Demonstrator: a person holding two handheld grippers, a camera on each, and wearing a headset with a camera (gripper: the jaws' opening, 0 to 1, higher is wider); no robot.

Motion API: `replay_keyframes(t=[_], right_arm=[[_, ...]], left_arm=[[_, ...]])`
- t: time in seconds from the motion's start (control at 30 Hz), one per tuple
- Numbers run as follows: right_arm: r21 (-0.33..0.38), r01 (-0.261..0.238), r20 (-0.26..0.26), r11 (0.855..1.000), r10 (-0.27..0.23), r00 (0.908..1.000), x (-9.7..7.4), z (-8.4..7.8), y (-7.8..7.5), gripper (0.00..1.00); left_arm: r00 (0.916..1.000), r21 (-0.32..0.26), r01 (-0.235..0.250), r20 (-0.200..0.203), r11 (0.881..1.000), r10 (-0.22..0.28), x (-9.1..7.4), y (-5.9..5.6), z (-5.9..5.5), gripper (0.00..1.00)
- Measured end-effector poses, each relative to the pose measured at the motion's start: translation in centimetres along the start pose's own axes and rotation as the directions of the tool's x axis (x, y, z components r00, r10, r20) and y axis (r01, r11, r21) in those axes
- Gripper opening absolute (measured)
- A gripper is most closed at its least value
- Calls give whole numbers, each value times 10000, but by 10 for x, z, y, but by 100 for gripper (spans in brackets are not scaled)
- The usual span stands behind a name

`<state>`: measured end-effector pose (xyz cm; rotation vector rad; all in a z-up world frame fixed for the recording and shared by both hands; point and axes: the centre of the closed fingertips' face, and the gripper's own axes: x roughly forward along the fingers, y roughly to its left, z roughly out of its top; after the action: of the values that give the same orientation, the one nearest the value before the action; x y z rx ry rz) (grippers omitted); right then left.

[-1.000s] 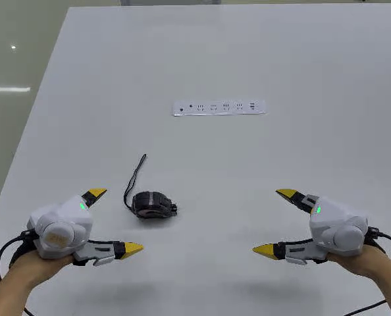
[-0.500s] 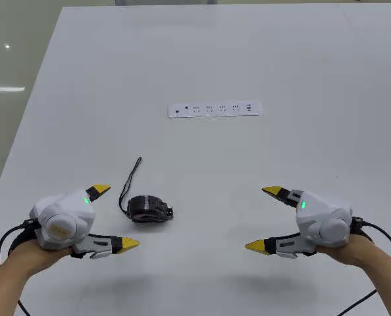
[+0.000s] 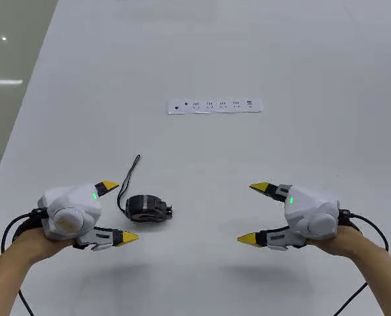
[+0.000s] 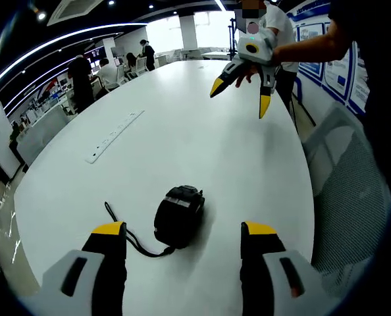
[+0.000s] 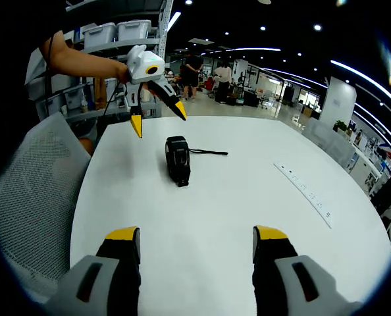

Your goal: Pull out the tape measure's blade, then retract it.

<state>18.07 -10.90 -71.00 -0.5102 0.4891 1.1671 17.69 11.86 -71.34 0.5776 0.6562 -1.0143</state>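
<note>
The left tool [image 3: 120, 210] is wide open just left of the tape measure [image 3: 146, 207], which lies on the surface [image 3: 202, 158] — jaws aimed at its case, I think to steady it. The right tool [image 3: 252, 213], also wide, hovers well to its right — likely for the blade. The left hand [image 3: 31, 245] and right hand [image 3: 345, 242] grip from behind, held low.

Both tools share one build: a rounded white shell and two slim jaws, grey and black along their length, each capped with pointed yellow tips [image 3: 130, 236]. The left gripper [image 3: 120, 210] has a round tan disc [image 3: 68, 222] on its side and a small green light [image 3: 94, 195]. The right gripper [image 3: 253, 212] has a grey disc [image 3: 322, 226] and its own green lamp [image 3: 291, 199]. A thin black left cable [image 3: 4, 237] loops from the back of one, and a black right cable [image 3: 373, 224] from the other.
</note>
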Motion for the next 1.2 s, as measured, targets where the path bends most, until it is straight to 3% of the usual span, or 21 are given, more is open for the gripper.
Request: replay_keyframes(t=[0.47,1.2], right_arm=[[-426,-550,-17,9976,549,9985,23,10,2,63],[-580,-1346,138,9892,1356,9907,67,21,8,49]], left_arm=[[9955,833,727,-665,9939,-673,21,1,-8,57],[9787,1611,1576,-1571,9743,-1323,53,4,-28,47]])
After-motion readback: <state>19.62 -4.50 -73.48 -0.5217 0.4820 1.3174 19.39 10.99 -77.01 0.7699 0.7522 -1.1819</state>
